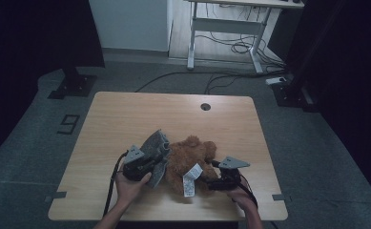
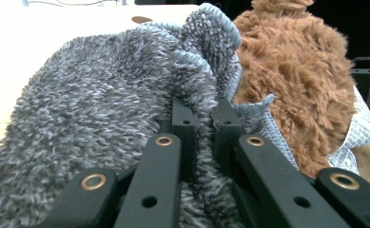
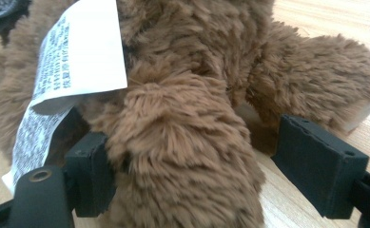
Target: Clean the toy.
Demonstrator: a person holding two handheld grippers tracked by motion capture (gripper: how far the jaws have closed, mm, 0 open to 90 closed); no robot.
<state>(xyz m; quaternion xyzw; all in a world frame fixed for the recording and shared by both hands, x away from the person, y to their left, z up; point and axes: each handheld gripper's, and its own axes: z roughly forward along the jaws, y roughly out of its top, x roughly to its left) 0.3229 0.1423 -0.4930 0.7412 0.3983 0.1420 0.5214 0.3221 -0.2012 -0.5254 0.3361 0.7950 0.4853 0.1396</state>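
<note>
Pinching fuzzy grey knit cloth (image 2: 102, 95), left tool (image 2: 204, 123) is clamped; right tool (image 3: 220, 175) gapes around shaggy brown bear (image 3: 197, 95)

The far half of the wooden table (image 1: 126, 114) lay open to passage; near the front edge, the brown teddy bear (image 1: 192, 160) and grey fleece cloth (image 1: 157, 150) blocked the middle.
</note>
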